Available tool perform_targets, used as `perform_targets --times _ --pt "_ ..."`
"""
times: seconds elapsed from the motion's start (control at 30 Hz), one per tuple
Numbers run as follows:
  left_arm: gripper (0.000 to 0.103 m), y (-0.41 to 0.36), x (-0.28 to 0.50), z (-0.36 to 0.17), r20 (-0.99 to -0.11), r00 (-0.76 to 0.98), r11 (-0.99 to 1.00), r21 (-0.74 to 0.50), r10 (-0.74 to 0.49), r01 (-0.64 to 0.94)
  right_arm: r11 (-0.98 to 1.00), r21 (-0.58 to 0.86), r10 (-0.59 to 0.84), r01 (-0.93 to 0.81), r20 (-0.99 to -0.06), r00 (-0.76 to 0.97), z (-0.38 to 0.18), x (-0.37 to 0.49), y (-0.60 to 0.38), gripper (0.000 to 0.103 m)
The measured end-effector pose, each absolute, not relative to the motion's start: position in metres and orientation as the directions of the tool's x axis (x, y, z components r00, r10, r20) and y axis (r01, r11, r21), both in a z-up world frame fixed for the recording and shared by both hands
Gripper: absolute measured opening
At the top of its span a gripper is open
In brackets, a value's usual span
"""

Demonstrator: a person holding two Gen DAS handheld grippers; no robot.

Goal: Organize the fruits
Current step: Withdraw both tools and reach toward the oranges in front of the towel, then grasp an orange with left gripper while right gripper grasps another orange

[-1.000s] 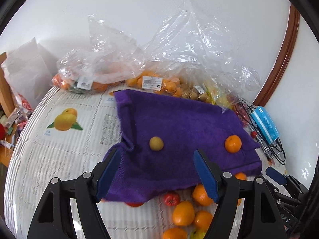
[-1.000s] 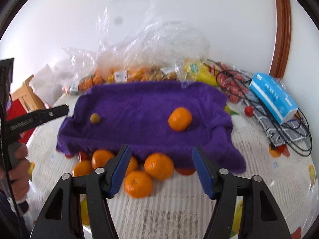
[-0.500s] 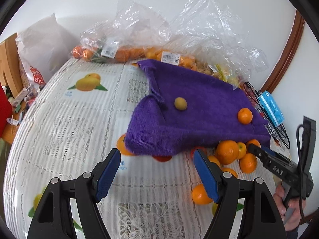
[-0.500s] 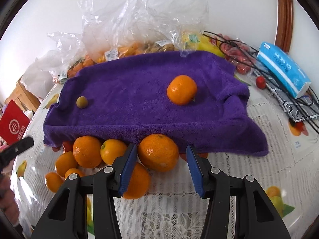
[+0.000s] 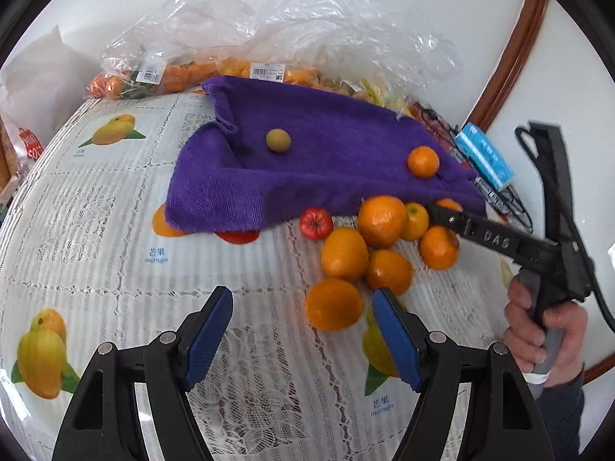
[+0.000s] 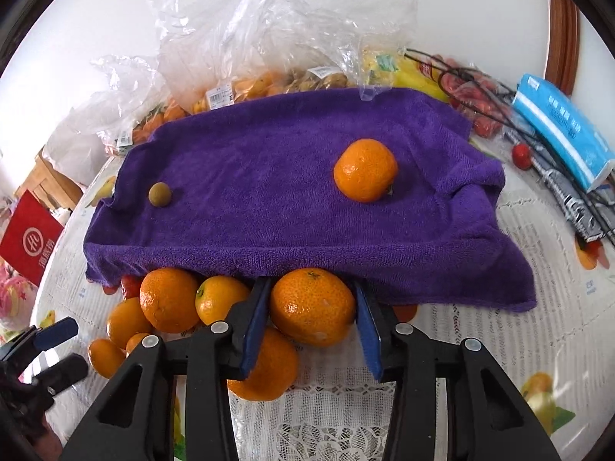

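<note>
I see the tabletop (image 5: 96,230) first, under its lace cloth printed with mangoes, and along its far edge the crumpled plastic bags (image 6: 269,30) of bagged fruit against the wall. In front of them the purple towel (image 6: 288,192) lies spread over the middle, its near hem draped over the top of the loose pile. Two fruits sit on it: a tangerine (image 6: 365,169) toward the right side and a small olive-brown fruit (image 6: 160,193) near the left edge.

The loose oranges crowd the near hem of the towel. A second ago my right gripper (image 6: 310,330) hung back from them with its jaws wide; now it is down among them and its jaws are closing around the biggest orange (image 6: 312,301), which sits squarely between the blue pads. The pads look to be touching its sides, though the fisheye bends that rim and I can't swear the grip is firm yet. Another orange (image 6: 265,372) lies directly beneath the pads and could roll when I lift.

My left gripper (image 5: 303,340) has swung from over the towel to bare cloth near the front edge, jaws apart and holding nothing, with one orange (image 5: 333,304) just beyond its right finger. A small red fruit (image 5: 316,223) peeks out by the hem.

So I judge the first pick from the pile is under way; sorting onto the towel has barely begun.
</note>
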State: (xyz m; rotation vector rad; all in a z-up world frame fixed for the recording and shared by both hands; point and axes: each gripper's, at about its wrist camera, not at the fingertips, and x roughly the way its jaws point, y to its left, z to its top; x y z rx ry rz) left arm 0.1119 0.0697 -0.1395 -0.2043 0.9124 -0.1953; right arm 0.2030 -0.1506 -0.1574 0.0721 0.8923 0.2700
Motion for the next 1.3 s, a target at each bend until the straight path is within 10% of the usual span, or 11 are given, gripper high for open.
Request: perform_targets --times 0.3,0.43,1.3 --pt "0.057 0.049 0.118 -0.150 -0.773 0.601 0.978 -0.196 -0.202 0.077 0.971 0.176 0.239 -0.162 -0.698 0.675 -0.136 0.178 -0.178 0.043" --pt "0.033 0.046 0.118 -0.149 -0.761 0.601 0.968 -0.224 -0.244 0.110 0.974 0.180 0.227 -0.141 -0.688 0.690 -0.132 0.168 -0.191 0.043" --pt "0.035 0.057 0.120 -0.152 -0.741 0.639 0.975 -0.207 -0.206 0.074 0.976 0.152 0.216 -0.155 -0.734 0.644 -0.172 0.135 -0.185 0.044"
